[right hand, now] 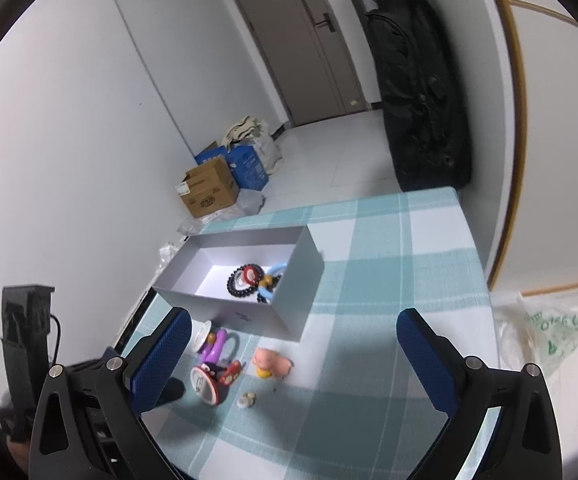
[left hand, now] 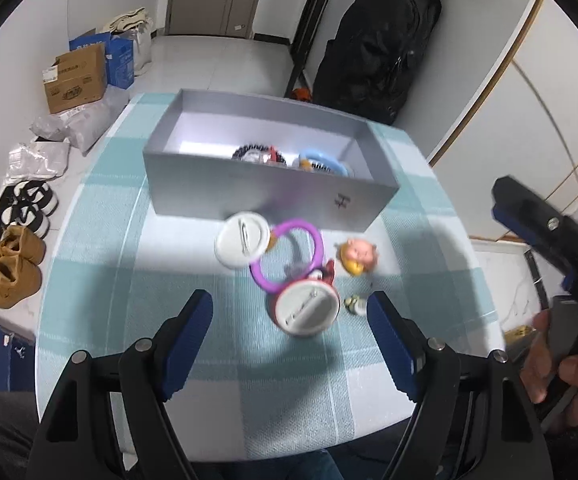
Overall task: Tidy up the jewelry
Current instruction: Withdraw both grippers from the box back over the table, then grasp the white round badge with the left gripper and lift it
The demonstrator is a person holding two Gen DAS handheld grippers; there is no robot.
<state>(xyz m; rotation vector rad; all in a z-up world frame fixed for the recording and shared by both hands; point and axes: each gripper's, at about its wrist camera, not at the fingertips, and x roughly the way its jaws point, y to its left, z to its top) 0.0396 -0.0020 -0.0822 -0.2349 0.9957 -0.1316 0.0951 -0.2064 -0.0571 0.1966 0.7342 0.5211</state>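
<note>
A grey open box (left hand: 249, 192) (right hand: 289, 312) stands on the checked tablecloth and holds black bead bracelets (right hand: 241, 282) and a light blue ring (left hand: 325, 160). In front of it lie a white round badge (left hand: 242, 245), a purple ring (left hand: 289, 256) (right hand: 219, 346), a red-rimmed badge (left hand: 304, 309) (right hand: 209, 386), a pink pig figure (left hand: 357, 258) (right hand: 272, 363) and a small pale charm (left hand: 355, 304) (right hand: 246, 399). My left gripper (left hand: 289, 344) is open and empty just before the red-rimmed badge. My right gripper (right hand: 293, 364) is open and empty above the pig.
The table's teal and white cloth (right hand: 389, 272) ends at the left edge above the floor. Shoes (left hand: 13, 268) and cardboard boxes (left hand: 77, 78) sit on the floor at left. A black bag (right hand: 421, 92) leans on the far wall. A plastic bag (right hand: 545, 328) lies at right.
</note>
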